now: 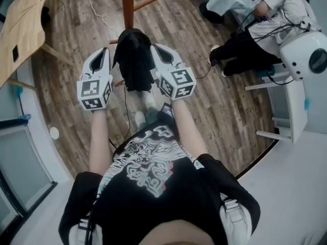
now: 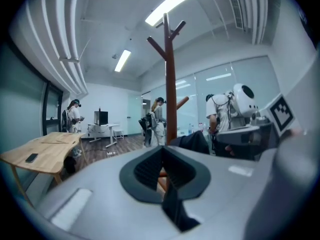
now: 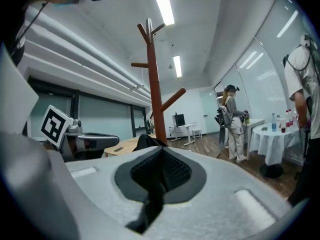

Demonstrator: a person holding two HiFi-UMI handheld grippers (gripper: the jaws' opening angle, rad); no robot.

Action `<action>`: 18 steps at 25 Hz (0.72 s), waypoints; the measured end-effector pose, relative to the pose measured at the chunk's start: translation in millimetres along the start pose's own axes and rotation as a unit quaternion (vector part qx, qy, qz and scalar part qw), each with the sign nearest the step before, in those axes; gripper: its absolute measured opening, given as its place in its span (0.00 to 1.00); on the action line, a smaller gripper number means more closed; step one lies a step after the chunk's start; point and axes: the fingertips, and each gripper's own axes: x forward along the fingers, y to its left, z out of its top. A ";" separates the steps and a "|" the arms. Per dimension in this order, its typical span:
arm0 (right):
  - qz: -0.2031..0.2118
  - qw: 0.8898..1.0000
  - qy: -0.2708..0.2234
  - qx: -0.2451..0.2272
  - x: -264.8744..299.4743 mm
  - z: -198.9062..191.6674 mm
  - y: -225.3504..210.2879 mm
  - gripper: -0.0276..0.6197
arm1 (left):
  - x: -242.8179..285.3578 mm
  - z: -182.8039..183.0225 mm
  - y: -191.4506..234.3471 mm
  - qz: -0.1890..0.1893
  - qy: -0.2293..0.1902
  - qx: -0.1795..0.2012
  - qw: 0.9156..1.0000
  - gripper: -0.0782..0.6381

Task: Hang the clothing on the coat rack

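Left claw [image 1: 103, 52] and right claw [image 1: 157, 49] pinch black clothing [image 1: 134, 60] between them.

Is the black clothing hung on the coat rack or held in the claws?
Held: left claw and right claw each pinch the black clothing, on no peg of the coat rack.

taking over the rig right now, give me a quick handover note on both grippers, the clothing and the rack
Grippers: the left gripper is shut on the black garment, with dark cloth pinched in its jaws. The right gripper is shut on the garment's other side.
Where: the garment hangs between them, close in front of the coat rack pole.
Done: garment held up at the rack.
Left: lift it over a peg (the pegs in view are bare), then open both grippers.
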 end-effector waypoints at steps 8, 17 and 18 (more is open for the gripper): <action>0.012 1.000 -0.001 0.005 -19.8 3.3 19.1 0.04 | -24.4 6.8 -15.7 -0.005 -0.011 0.014 1.000 0.09; 0.030 0.999 -0.030 0.025 -73.5 10.8 20.1 0.04 | -48.3 12.6 -58.8 -0.005 -0.014 0.031 0.999 0.09; 0.032 0.999 -0.030 0.026 -81.4 11.7 21.2 0.04 | -52.0 11.4 -63.9 -0.007 -0.009 0.024 1.000 0.09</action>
